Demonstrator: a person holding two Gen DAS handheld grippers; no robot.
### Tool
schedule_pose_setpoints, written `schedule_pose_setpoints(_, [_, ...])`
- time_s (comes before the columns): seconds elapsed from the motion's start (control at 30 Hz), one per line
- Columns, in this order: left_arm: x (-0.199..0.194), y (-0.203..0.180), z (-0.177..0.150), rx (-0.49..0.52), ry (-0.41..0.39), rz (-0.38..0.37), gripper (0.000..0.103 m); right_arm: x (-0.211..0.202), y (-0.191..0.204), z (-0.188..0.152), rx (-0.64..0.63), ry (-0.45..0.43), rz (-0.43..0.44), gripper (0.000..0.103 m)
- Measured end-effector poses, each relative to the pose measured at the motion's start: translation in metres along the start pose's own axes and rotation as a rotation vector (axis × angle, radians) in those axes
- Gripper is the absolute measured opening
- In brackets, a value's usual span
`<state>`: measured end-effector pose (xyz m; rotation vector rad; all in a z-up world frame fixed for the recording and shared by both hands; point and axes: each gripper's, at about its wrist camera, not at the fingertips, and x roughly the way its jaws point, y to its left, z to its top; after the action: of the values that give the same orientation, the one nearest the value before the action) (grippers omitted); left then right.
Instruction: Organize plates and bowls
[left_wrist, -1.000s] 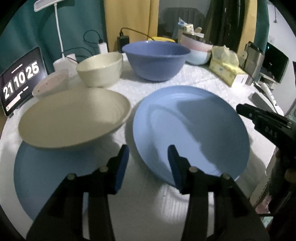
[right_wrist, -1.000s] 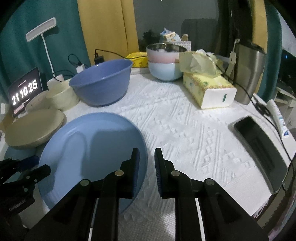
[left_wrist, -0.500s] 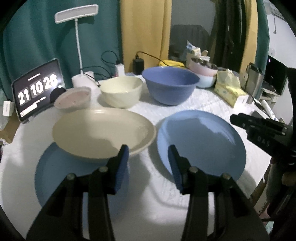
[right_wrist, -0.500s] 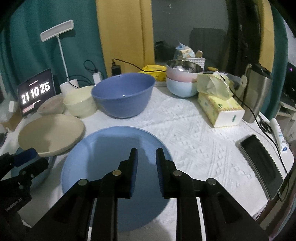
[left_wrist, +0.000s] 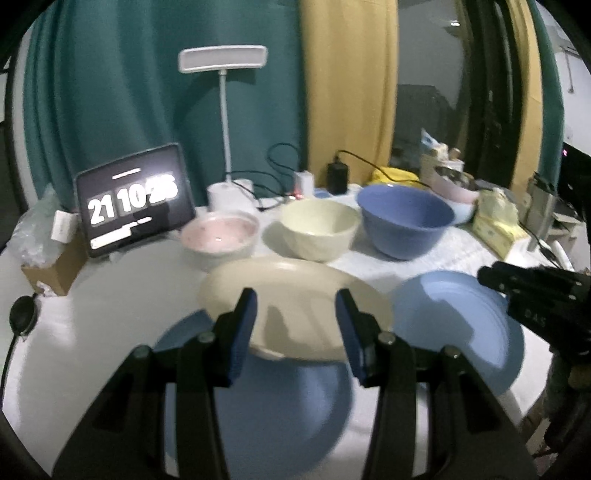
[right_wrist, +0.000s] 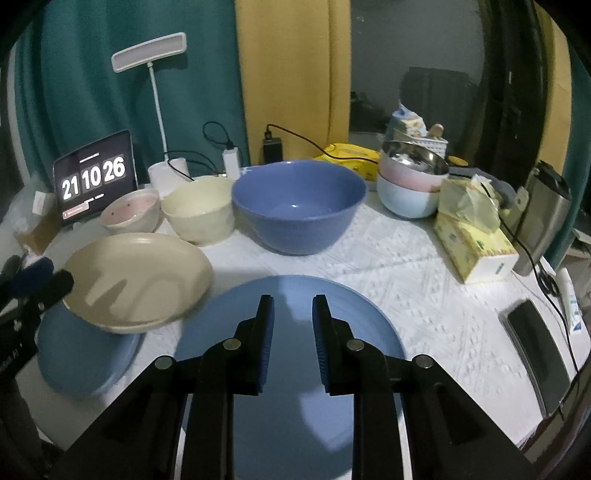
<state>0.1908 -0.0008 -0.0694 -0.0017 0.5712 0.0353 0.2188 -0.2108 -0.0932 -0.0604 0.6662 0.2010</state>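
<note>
Hovering with jaws spread and empty, the left gripper (left_wrist: 295, 325) faces the cream plate (left_wrist: 295, 295) overlapping a blue plate (left_wrist: 280, 402) — the right gripper (right_wrist: 291, 332), slightly parted, holds nothing.

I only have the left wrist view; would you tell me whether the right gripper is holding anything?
Observer: No, the right gripper is open and empty, poised over the near blue plate.
Operator: Thank you. Is anything lying to the right of that plate?
Observer: Yes, a dark phone lies flat on the white cloth.
Operator: The clock's last digits are blurred for me.
Observer: The clock reads 21 10 26.
</note>
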Motion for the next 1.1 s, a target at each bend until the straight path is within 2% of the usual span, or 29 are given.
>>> schedule_pose_setpoints(0.37, [0.015,0.046,0.009,-0.063,-0.005,0.091,0.046,0.015,0.026,0.016,-0.039,0.005,0.028,0.023])
schedule_pose_setpoints(0.9, [0.054,0.060,0.005,-0.084,0.079,0.085,0.046,0.050,0.053,0.028,-0.074,0.055,0.077,0.024])
schedule_pose_setpoints(0.97, [0.061,0.061,0.004,-0.083,0.095,0.085,0.046,0.056,0.056,0.029,-0.076,0.066,0.083,0.025])
schedule_pose_setpoints(1.03, [0.066,0.062,0.003,-0.083,0.110,0.086,0.046,0.061,0.057,0.031,-0.074,0.075,0.088,0.033])
schedule_pose_setpoints(1.1, [0.070,0.065,0.002,-0.087,0.122,0.087,0.046,0.067,0.059,0.032,-0.074,0.081,0.091,0.036])
